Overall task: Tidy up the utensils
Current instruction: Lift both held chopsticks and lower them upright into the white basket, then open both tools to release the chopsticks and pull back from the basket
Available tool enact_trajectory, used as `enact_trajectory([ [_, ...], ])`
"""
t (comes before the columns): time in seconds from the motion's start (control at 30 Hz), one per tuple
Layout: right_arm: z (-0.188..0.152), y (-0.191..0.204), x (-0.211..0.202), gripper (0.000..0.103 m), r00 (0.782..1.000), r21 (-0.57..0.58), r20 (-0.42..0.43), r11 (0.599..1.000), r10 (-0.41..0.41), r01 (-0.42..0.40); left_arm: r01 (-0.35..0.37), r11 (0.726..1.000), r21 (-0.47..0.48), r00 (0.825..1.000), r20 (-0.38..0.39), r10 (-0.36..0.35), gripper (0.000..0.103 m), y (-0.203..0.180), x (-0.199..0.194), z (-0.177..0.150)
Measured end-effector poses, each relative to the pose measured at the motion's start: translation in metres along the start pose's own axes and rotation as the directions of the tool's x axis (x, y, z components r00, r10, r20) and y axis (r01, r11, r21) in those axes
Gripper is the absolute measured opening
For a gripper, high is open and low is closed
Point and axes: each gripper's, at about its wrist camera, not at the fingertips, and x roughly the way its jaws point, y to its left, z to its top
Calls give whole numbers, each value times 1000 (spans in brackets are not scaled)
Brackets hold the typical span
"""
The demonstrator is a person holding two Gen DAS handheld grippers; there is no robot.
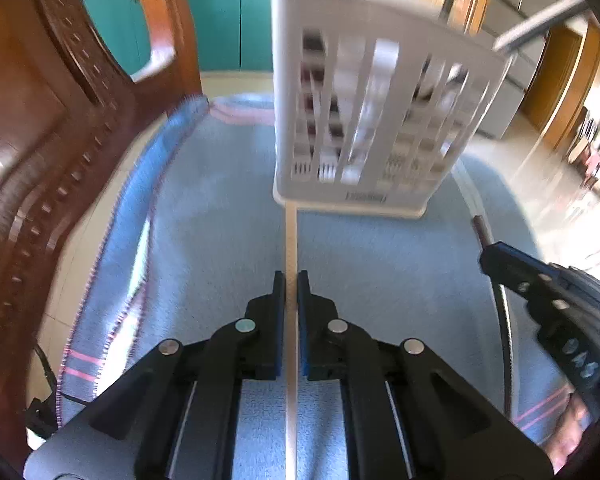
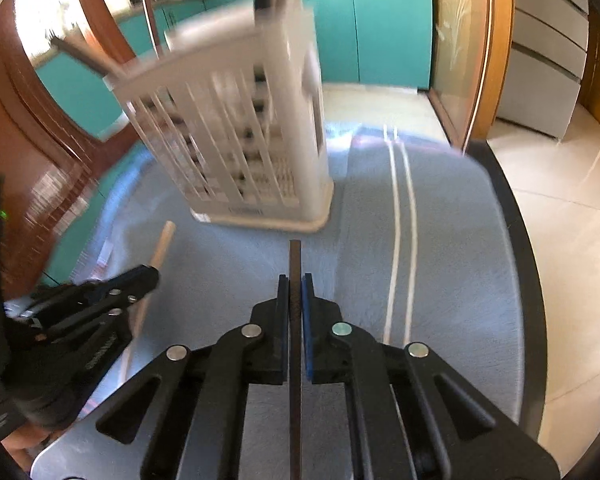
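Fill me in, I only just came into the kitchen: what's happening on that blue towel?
A person is sorting utensils with a handheld tool in each hand. The left tool is shut on a pale wooden stick, and the right tool is shut on a dark stick. Both sticks point toward the white slotted utensil holder standing on the blue towel, which already has some utensils in it. Neither stick is in the holder yet.
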Motion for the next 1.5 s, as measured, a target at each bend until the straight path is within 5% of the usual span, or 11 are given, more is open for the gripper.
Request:
enact_trajectory([
  [0.27, 30, 3, -103, 7, 970, 1, 211, 993, 118, -121, 57, 998, -7, 983, 177, -55, 7, 12, -63, 11],
  [0.4, 52, 7, -155, 7, 926, 2, 347, 987, 150, -161, 75, 997, -30, 973, 219, -67, 7, 19, -81, 14],
  [0.53, 81, 10, -203, 7, 848, -8, 511, 988, 138, -156, 112, 993, -42, 947, 308, -94, 7, 26, -119, 31],
  [0.63, 108, 15, -225, 7, 779, -6, 618, 991, 109, -134, 146, 988, -52, 901, 419, -111, 7, 35, -165, 52],
  [0.73, 133, 20, -220, 7, 751, -3, 656, 995, 75, -97, 187, 979, -77, 839, 531, -118, 7, 49, -206, 76],
  [0.87, 151, 26, -181, 7, 778, -8, 628, 1000, 2, 5, 241, 960, -143, 728, 680, -82, 7, 66, -243, 108],
  [0.93, 149, 28, -154, 7, 815, -22, 579, 999, -11, 30, 246, 955, -168, 704, 708, -57, 7, 68, -242, 119],
  [1.03, 141, 28, -127, 7, 844, -39, 536, 999, -4, 29, 223, 954, -202, 718, 696, -21, 7, 64, -219, 133],
  [1.23, 129, 26, -116, 7, 868, -54, 497, 999, 21, 7, 145, 972, -188, 829, 559, -15, 7, 34, -129, 141],
  [1.4, 117, 25, -135, 40, 841, -70, 541, 997, 17, 25, 144, 975, -169, 854, 519, -37, 10, 24, -109, 125],
  [1.5, 97, 17, -169, 54, 802, -59, 596, 998, 42, -9, 142, 978, -151, 845, 534, -40, 26, 24, -126, 102],
])
